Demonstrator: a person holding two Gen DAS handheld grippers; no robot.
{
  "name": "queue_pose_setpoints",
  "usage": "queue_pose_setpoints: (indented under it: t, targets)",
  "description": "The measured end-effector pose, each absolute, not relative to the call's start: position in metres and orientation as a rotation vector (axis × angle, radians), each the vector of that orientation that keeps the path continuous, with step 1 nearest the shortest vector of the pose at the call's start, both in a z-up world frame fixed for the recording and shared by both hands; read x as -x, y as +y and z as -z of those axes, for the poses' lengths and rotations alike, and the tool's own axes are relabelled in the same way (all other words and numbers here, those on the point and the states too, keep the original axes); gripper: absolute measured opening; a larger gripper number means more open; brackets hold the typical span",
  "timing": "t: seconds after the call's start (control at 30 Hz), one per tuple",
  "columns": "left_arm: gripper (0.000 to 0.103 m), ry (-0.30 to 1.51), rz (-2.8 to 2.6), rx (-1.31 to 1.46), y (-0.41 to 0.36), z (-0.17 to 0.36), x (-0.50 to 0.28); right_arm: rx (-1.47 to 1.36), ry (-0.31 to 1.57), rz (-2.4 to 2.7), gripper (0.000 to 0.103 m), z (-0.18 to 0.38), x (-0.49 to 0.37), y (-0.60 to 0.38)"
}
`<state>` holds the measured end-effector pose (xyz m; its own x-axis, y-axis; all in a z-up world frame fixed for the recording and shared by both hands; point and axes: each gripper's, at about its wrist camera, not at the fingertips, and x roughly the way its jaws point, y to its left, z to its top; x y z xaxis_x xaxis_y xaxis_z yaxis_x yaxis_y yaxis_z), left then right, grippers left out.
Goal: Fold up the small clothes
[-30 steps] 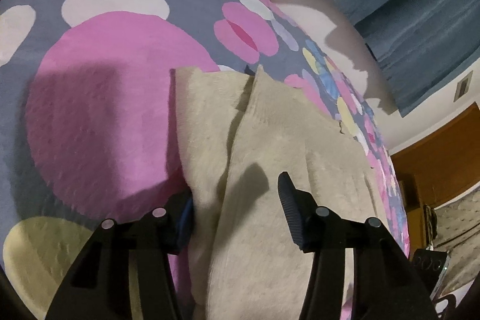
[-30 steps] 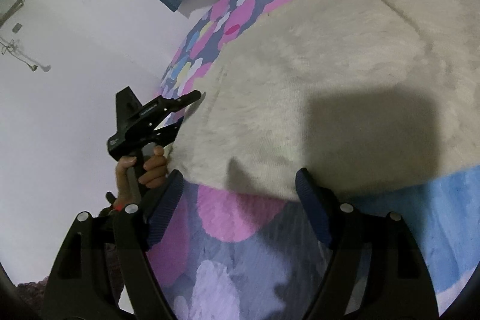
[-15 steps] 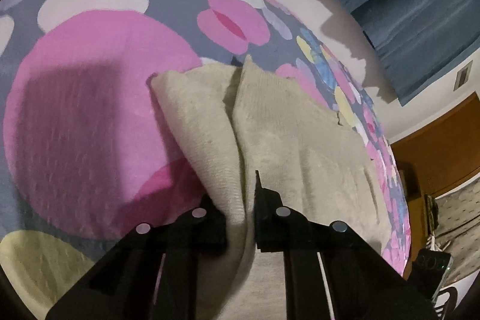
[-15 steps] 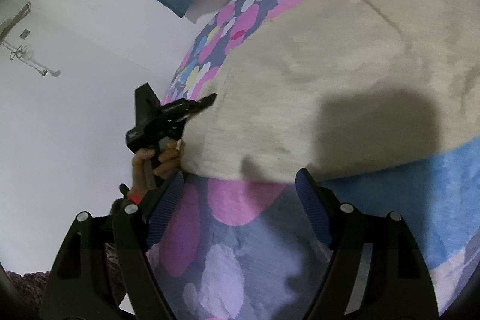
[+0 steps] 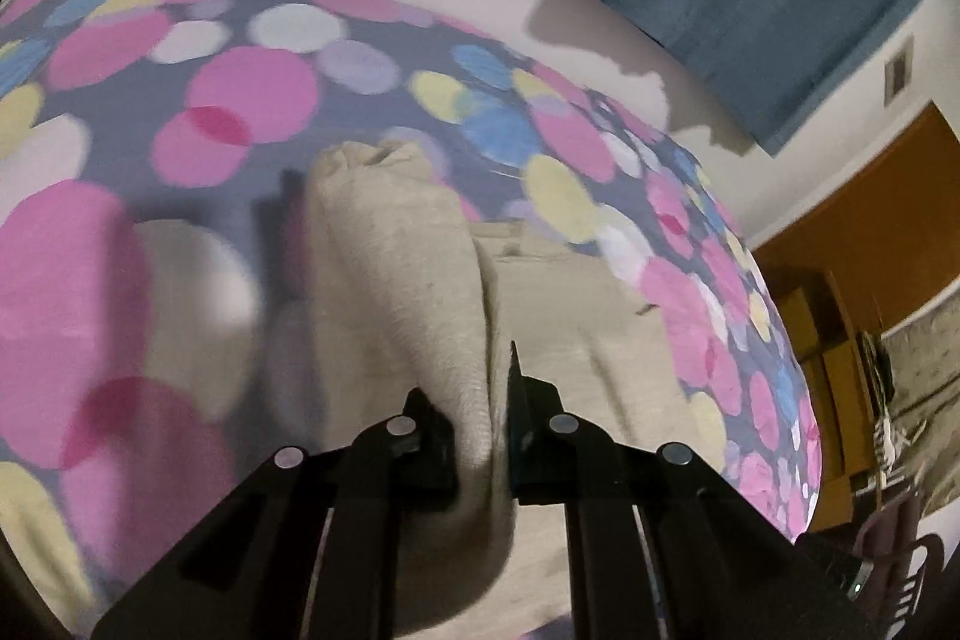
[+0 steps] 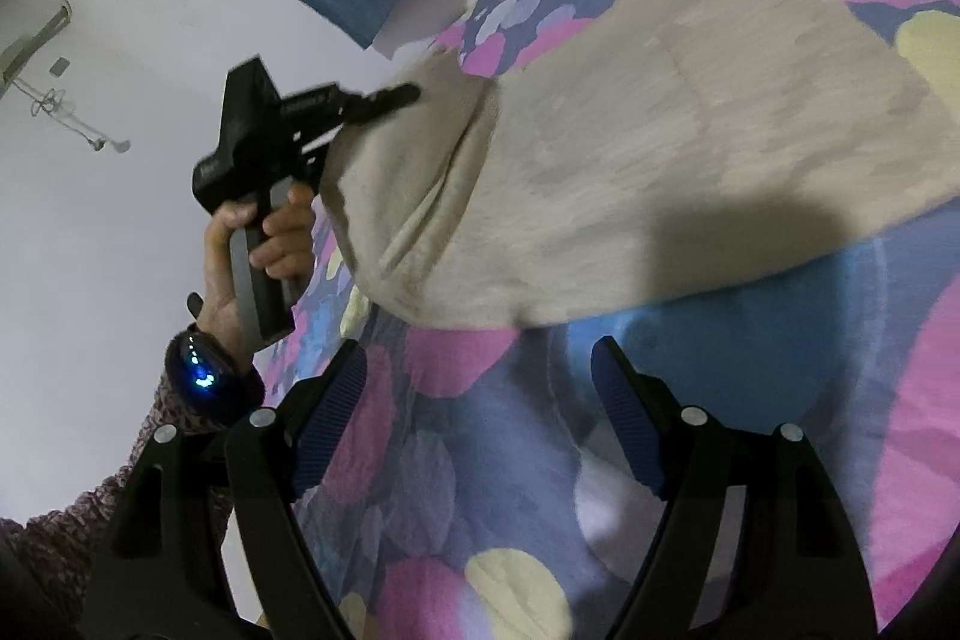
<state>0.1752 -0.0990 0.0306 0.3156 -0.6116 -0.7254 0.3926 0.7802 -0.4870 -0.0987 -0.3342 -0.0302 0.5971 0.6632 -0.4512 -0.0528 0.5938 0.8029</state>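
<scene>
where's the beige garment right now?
The beige garment lies on the dotted bedspread, ahead of the open right gripper. Its left edge is lifted, pinched in the left gripper.

Matt beige knit garment [image 5: 408,280] on soft printed bedspread [image 5: 252,88].

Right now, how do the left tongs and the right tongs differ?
The left tongs are clamped on a fold of the beige garment, lifting it off the dotted bedspread; the right tongs stand wide open, empty, above the bedspread, short of the garment's edge. Both are black.
</scene>
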Motion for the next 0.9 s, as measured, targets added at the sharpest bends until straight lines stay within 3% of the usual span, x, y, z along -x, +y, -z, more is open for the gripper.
queue_pose_setpoints:
  t: [0.33,0.5,0.6,0.77,0.9]
  targets:
    - [0.011,1.166,0.620,0.075,-0.207,0.026,-0.154,-0.897,0.787,-0.434,0.077,0.033,0.130,-0.376]
    - [0.015,1.115,0.588,-0.039,-0.230,0.029,-0.141,-0.924,0.788,-0.425,0.077,0.037,0.137,-0.386]
    - [0.024,1.104,0.614,-0.037,-0.236,0.022,-0.135,-0.944,0.791,-0.424,0.077,0.039,0.138,-0.388]
    - [0.047,1.097,0.676,0.010,-0.240,0.008,-0.122,-0.950,0.802,-0.417,0.077,0.041,0.136,-0.388]
    - [0.056,1.062,0.726,0.040,-0.235,-0.011,-0.106,-0.960,0.813,-0.417,0.077,0.041,0.134,-0.390]
